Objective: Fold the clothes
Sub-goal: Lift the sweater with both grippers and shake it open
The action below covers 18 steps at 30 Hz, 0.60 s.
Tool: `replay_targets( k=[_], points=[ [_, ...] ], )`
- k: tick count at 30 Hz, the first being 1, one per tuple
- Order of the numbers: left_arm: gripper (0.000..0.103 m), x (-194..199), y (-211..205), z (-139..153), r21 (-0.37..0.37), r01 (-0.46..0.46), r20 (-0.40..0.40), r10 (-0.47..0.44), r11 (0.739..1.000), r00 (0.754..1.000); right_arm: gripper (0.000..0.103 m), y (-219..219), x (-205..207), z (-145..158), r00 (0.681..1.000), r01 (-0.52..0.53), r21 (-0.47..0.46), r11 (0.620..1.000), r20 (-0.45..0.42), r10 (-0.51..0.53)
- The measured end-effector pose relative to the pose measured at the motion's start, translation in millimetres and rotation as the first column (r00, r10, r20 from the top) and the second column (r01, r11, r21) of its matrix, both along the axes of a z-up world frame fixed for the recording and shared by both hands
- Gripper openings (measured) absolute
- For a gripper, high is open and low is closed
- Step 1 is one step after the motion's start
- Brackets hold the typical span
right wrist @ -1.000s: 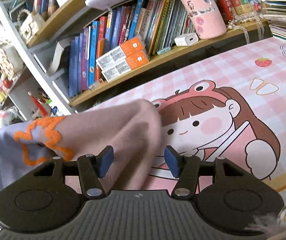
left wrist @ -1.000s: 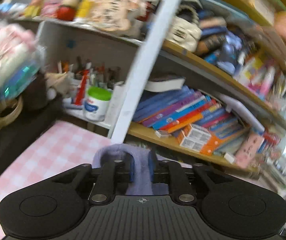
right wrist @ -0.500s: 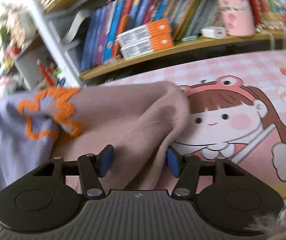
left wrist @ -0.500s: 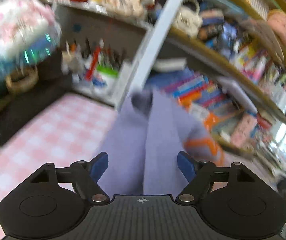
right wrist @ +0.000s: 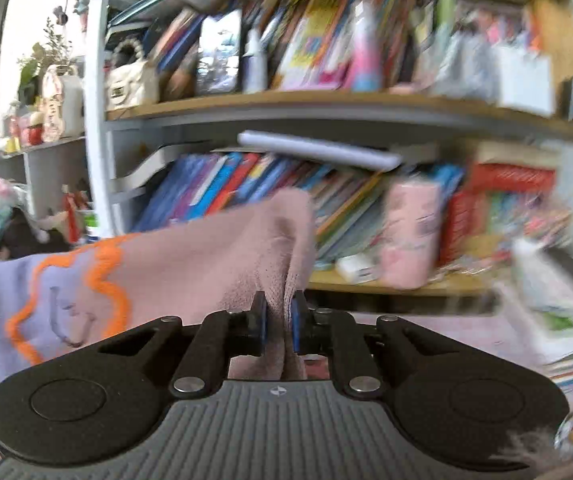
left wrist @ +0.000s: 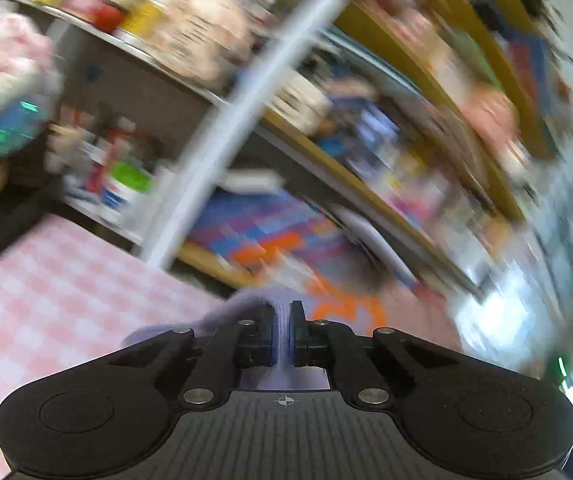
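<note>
With both tongs pinched narrow on cloth, the item reads: one knit sweater [right wrist: 190,264], pink and lavender with an orange wavy outline, stretched in the air in front of the bookshelf [right wrist: 326,100]. Left gripper [left wrist: 282,334] clamps the lavender end; right gripper [right wrist: 278,322] clamps the pink end at its 12 o'clock. Step judged: lift and spread; next, a level lay-down onto the pink checked table mat [left wrist: 46,280].

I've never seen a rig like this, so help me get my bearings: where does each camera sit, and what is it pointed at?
Left wrist: on the left gripper, facing blurred shelves above a pink checked tabletop; its fingers pinch lilac cloth.
Right wrist: on the right gripper, facing bookshelves; its fingers pinch pink cloth.
Shared: the same garment, with its orange squiggle, and the shelving.
</note>
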<state>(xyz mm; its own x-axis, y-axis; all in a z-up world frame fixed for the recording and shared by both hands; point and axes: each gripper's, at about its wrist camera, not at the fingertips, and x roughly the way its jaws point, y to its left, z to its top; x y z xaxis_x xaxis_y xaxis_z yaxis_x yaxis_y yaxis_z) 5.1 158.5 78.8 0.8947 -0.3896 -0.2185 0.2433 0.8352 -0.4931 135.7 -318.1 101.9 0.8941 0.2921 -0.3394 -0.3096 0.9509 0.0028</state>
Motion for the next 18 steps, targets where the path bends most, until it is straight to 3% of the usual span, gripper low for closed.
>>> replay_targets(
  k=[4,8,11,14,18],
  points=[
    [0.013,-5.8,-28.2,-23.1,0.151,0.092,-0.097,-0.077,0.984,0.992,0.012,-33.8,1.5,-23.7,0.986,0.095,-0.151,0.984,-0.125,-0.114],
    [0.026,-5.3,-38.3,-33.3,0.188,0.114,-0.12,-0.093,0.976,0.988,0.012,-57.1,20.3,-67.5,0.949,0.149,-0.277,0.949,-0.23,-0.216],
    [0.033,0.3,-41.4,-32.0,0.264,0.058,-0.111,-0.03,0.963,0.993,0.012,-70.6,36.2,-86.8,0.929,0.187,-0.333,0.924,-0.246,-0.277],
    [0.062,12.7,-43.9,-36.0,0.35,0.013,-0.13,0.035,0.937,0.991,0.013,-78.0,42.5,-99.9,0.919,0.223,-0.375,0.9,-0.227,-0.322],
    [0.065,50.1,-47.9,-56.1,0.376,0.026,-0.204,0.055,0.926,0.977,0.015,-75.5,41.0,-106.7,0.921,0.223,-0.408,0.885,-0.208,-0.328]
  ],
)
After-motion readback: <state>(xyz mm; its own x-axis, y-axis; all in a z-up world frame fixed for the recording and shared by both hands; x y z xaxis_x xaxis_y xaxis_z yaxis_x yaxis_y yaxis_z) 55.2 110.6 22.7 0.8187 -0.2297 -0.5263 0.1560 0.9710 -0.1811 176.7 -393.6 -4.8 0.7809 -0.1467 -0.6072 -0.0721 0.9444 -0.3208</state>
